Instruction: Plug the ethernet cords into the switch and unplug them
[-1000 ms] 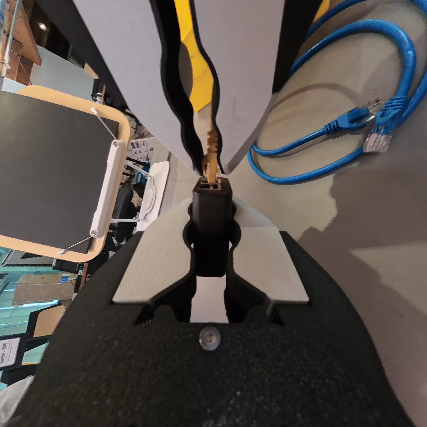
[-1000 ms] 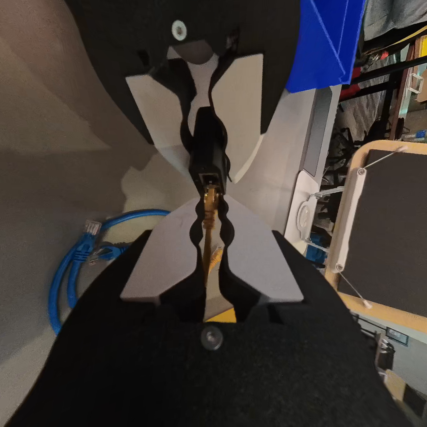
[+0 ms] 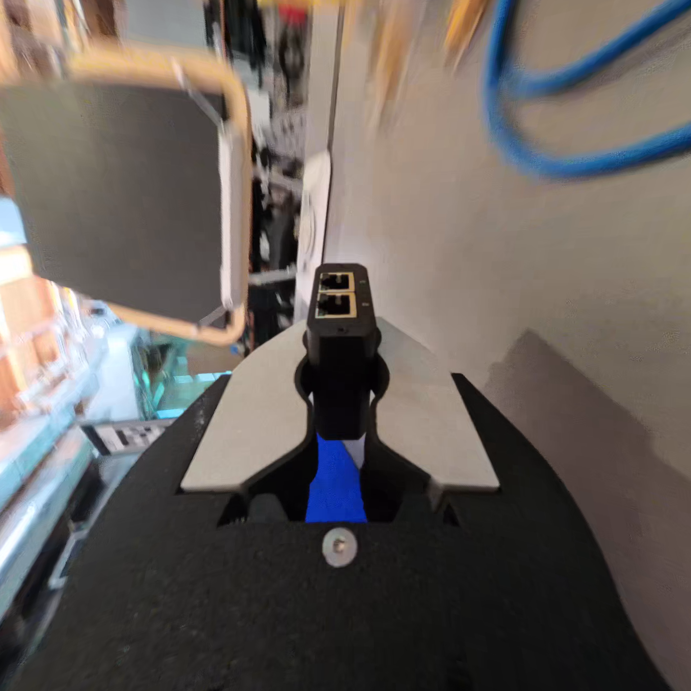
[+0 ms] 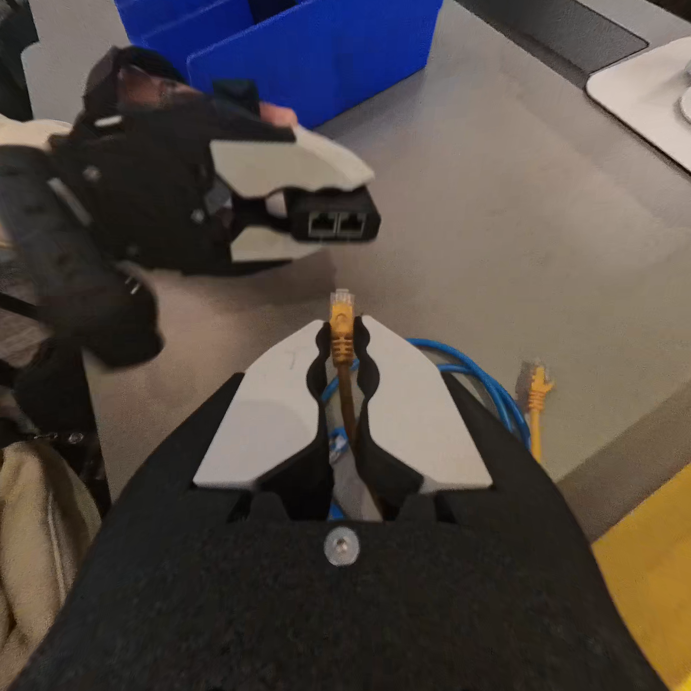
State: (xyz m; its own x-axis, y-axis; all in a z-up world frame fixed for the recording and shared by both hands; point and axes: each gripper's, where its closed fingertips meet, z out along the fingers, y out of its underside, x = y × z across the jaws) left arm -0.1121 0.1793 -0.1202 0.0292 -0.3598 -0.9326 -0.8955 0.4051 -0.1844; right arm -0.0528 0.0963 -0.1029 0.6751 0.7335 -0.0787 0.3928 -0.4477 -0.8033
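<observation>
My left gripper [image 3: 342, 336] clamped the black switch [image 3: 338, 299]; my right gripper [image 4: 342, 325] pinched the orange ethernet plug [image 4: 341, 318], its cord hidden below.

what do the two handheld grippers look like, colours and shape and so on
Both match: a rough, grainy black body with a silver screw at its centre, and two pale grey fingers with wavy black inner edges. This shows on the right gripper and the left gripper. Seen side-on from the right wrist view, the left one has a bulky black frame, with a beige sleeve nearby.
</observation>
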